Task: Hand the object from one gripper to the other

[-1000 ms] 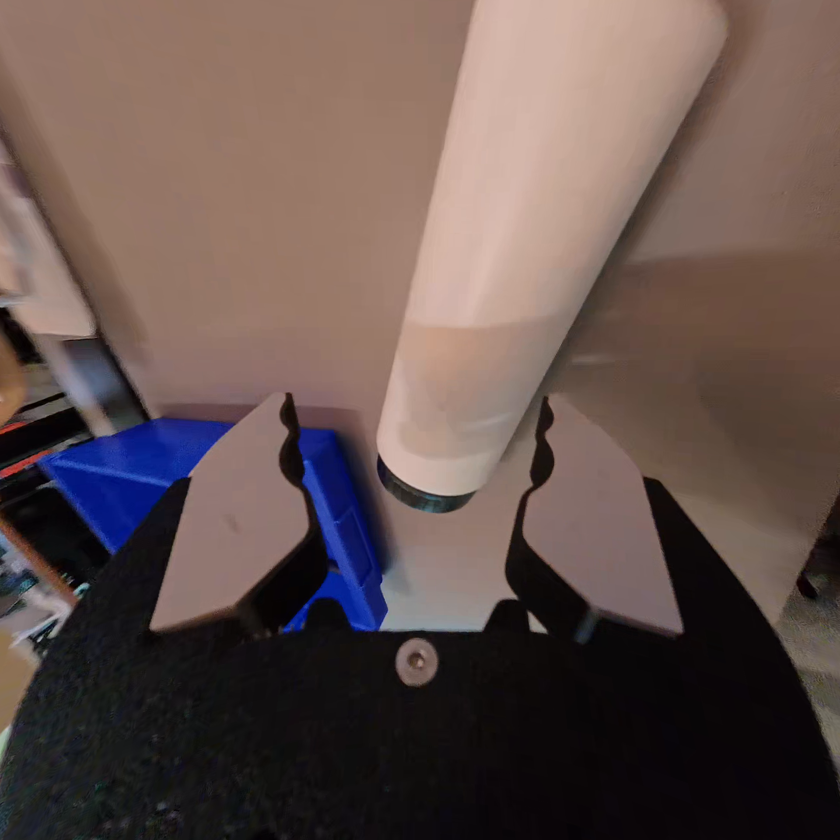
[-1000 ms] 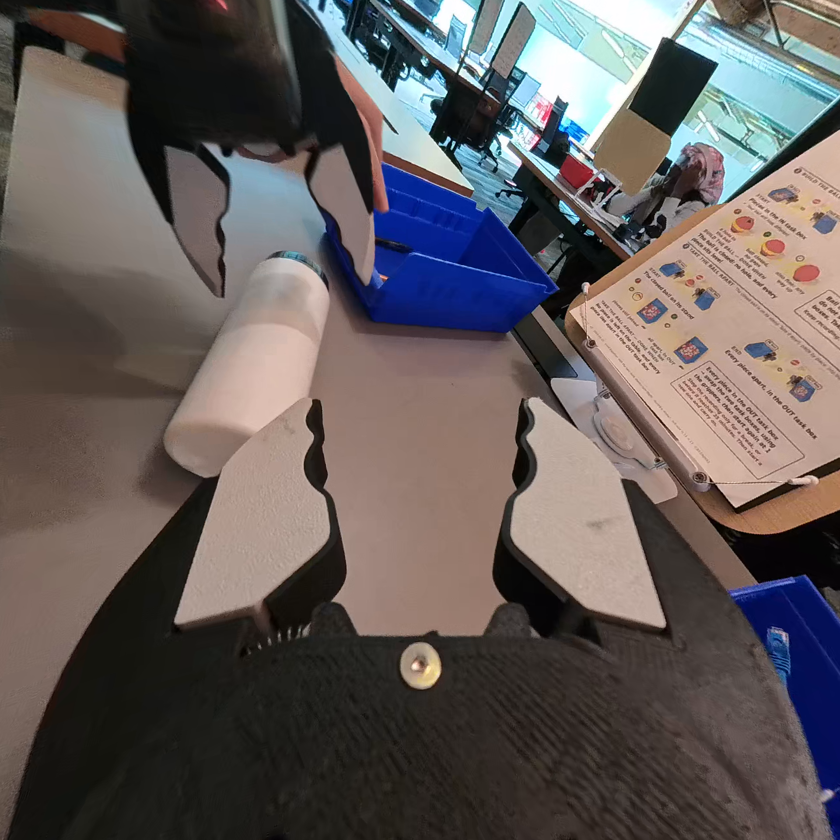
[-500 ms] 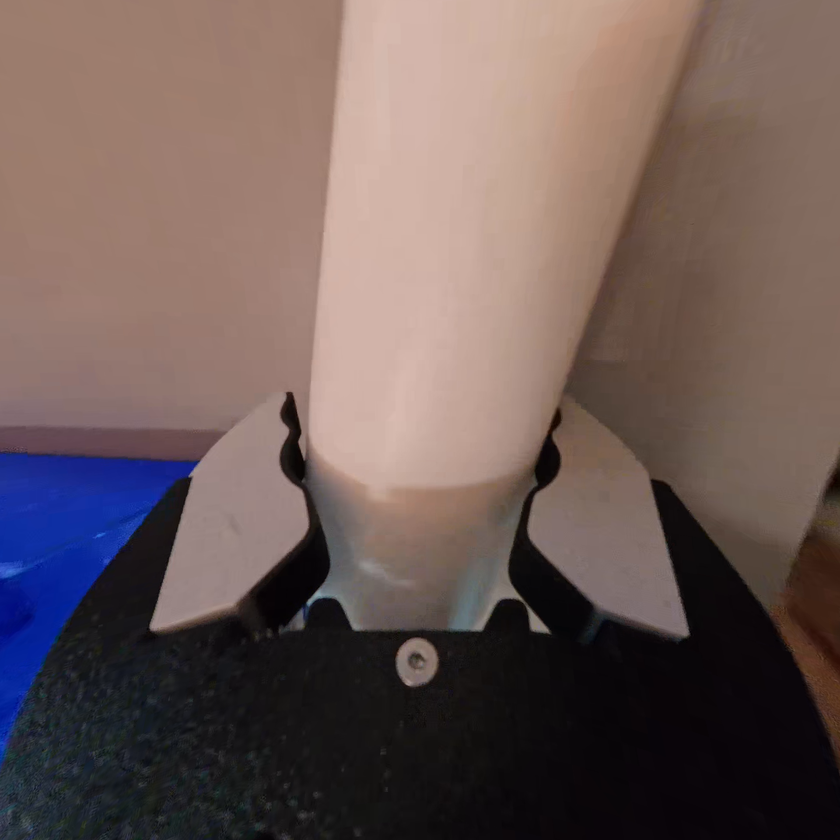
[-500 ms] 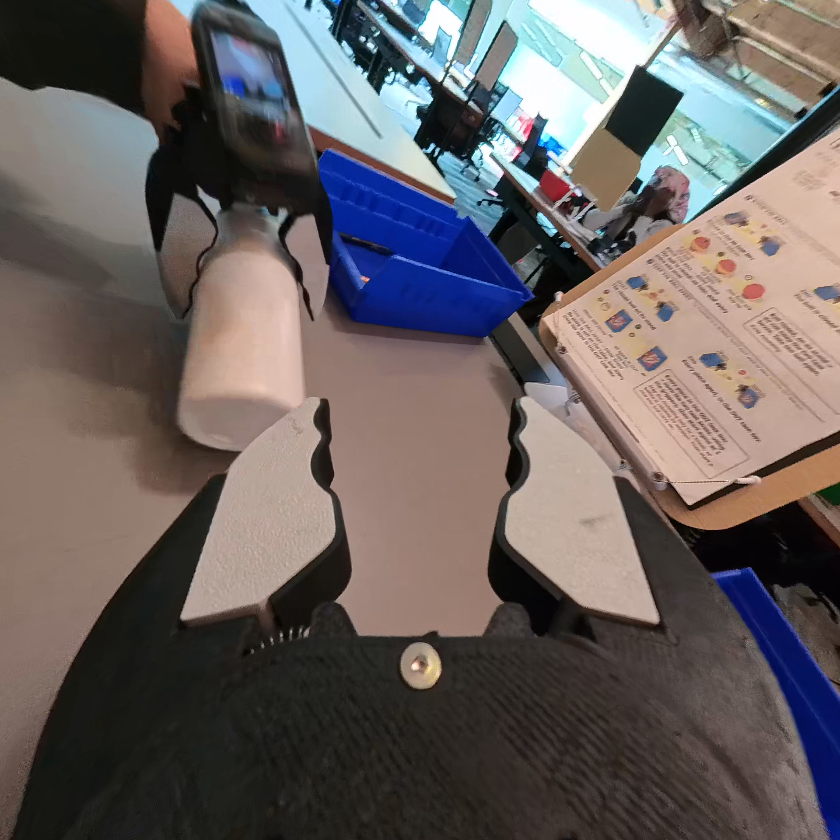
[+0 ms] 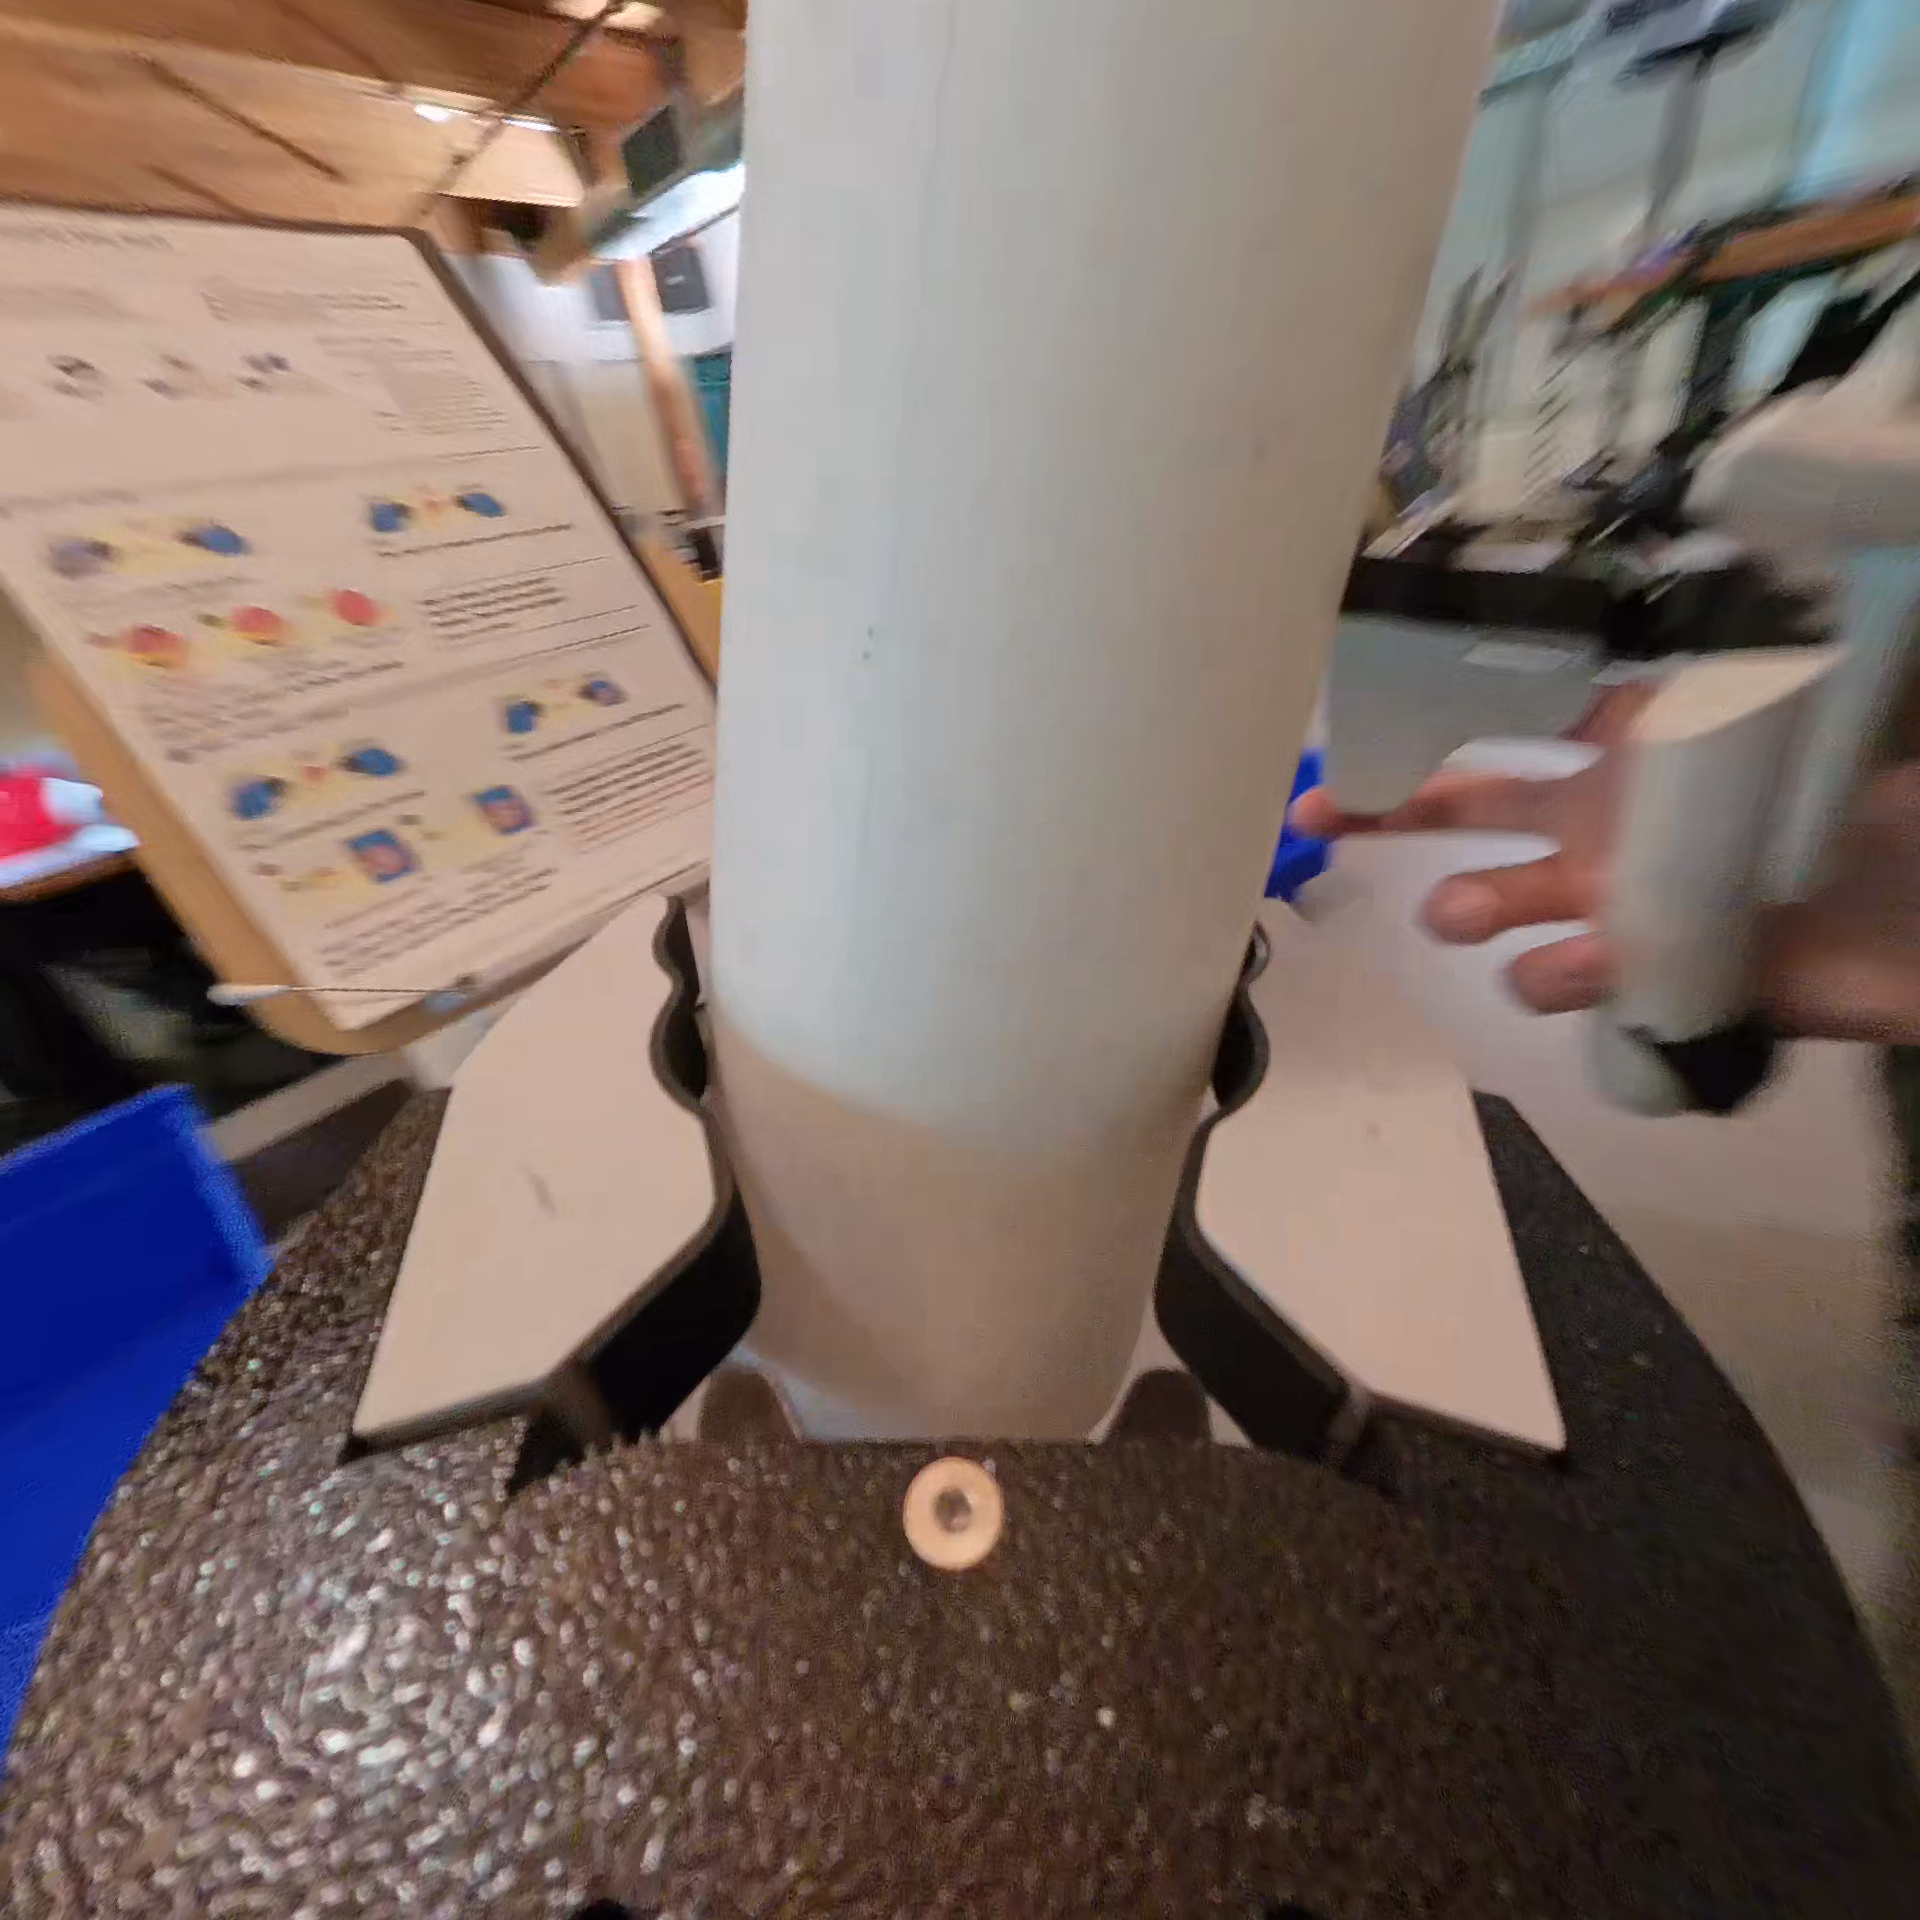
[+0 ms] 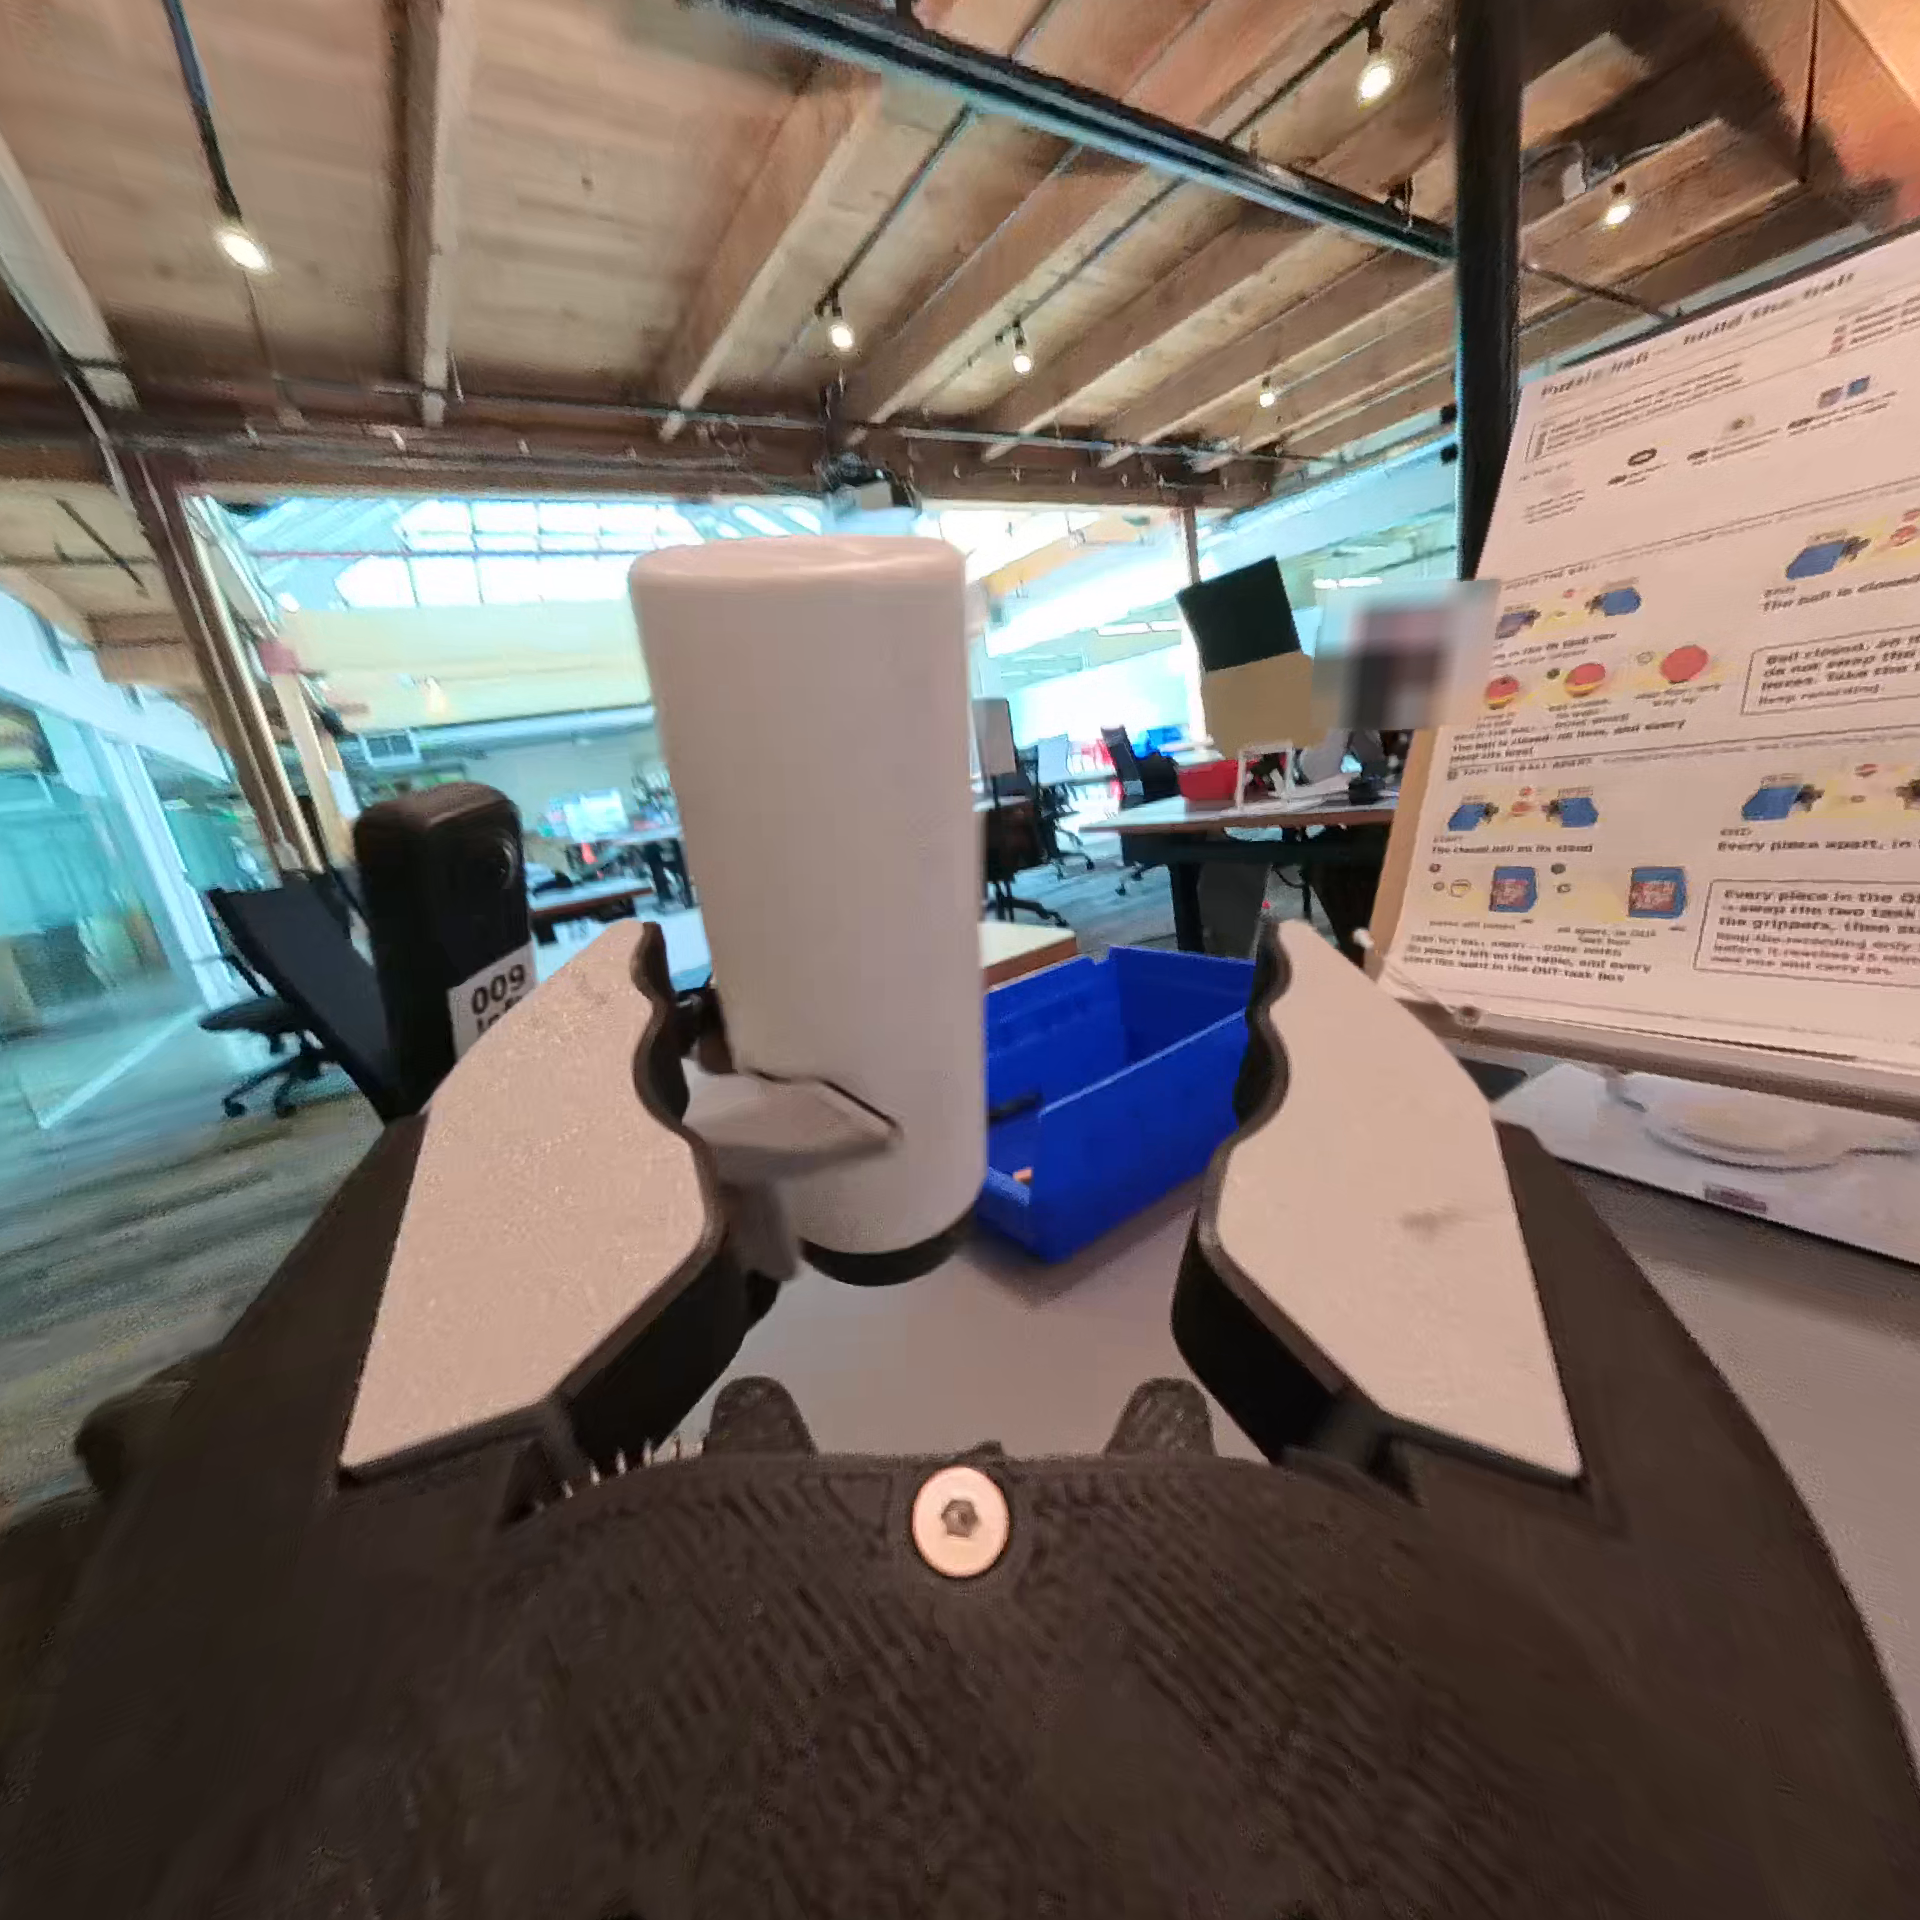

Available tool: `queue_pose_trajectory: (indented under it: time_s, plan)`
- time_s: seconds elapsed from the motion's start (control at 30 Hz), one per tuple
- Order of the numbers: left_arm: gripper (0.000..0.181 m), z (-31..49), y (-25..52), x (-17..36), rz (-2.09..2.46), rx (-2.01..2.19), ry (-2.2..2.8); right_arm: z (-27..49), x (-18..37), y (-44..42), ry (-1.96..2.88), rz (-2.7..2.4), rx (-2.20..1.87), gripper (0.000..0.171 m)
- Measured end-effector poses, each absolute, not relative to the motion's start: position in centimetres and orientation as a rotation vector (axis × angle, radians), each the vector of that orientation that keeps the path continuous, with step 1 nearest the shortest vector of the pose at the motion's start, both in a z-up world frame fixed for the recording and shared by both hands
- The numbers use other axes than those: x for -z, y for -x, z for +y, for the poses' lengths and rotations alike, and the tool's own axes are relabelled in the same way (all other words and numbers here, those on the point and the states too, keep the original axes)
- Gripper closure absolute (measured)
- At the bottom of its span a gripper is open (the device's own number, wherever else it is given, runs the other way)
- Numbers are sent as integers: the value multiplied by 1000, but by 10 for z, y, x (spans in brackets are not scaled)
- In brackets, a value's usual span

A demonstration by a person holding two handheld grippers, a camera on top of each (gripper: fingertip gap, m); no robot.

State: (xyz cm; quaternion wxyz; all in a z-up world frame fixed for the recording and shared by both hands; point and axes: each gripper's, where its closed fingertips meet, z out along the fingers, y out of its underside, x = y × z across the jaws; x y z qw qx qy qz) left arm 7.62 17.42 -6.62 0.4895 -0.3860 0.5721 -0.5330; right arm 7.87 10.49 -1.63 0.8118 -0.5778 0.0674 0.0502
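A white cylindrical bottle (image 5: 1018, 623) with a dark cap at its lower end stands upright in the air. My left gripper (image 5: 961, 956) is shut on its lower part, with both pads pressed to its sides. In the right wrist view the bottle (image 6: 821, 831) sits just beyond my right gripper (image 6: 961, 966), left of centre, with one left finger (image 6: 790, 1117) across it. The right gripper is open and empty, and its jaws do not touch the bottle. A hand (image 5: 1507, 883) holding the right gripper shows blurred at the right of the left wrist view.
A blue bin (image 6: 1112, 1091) stands on the grey table (image 6: 935, 1351) behind the bottle. An instruction board (image 6: 1704, 727) on a white base stands at the right; it also shows in the left wrist view (image 5: 312, 623). Another blue bin (image 5: 104, 1299) is low at the left.
My left gripper closed on the bottle lying on the table and lifted it upright into the air. My right gripper tilted up to face it and stayed open.
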Motion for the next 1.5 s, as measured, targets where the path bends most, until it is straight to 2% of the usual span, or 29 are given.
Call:
queue_pose_trajectory:
  time_s: [0.1,0.17,0.2,0.33,0.43,0.53,0.63,0.77,0.97,1.0,1.07,1.17,1.27,1.4,1.5]
  plan:
    - [84,155,-89,84,1448,964,834,116,23,-68,1294,113,42,57]
    - [85,140,-93,86,1430,805,774,114,26,-77,1297,138,193,61]
    - [86,135,-92,84,1387,752,759,112,27,-81,1284,133,246,69]
    - [93,122,-88,78,1317,661,682,109,29,-83,1311,121,51,77]
    - [94,117,-88,81,1397,672,687,106,24,-84,1276,38,53,79]
    - [91,98,-77,85,1613,823,675,93,9,-79,1241,-112,64,80]
    - [69,91,-60,95,1821,1043,772,73,7,-55,1237,-389,2,81]
    - [69,76,-46,115,2002,1335,738,52,16,-31,1158,-610,-131,81]
    - [67,32,-20,143,2246,1730,562,45,16,-22,970,-612,-386,81]
    - [71,30,-20,143,2239,1785,566,47,18,-21,971,-608,-413,81]
    - [94,34,-31,144,2179,1842,617,50,19,-19,977,-598,-439,82]
    - [95,40,-35,144,2129,1880,595,55,22,-24,1019,-585,-380,81]
    - [96,55,-54,143,2036,1723,694,66,23,-43,1106,-470,-289,91]
    - [96,106,-86,134,1790,1263,811,94,45,-74,1390,-264,-171,64]
    - [96,160,-92,110,1528,662,795,112,55,-78,1442,-145,-113,57]
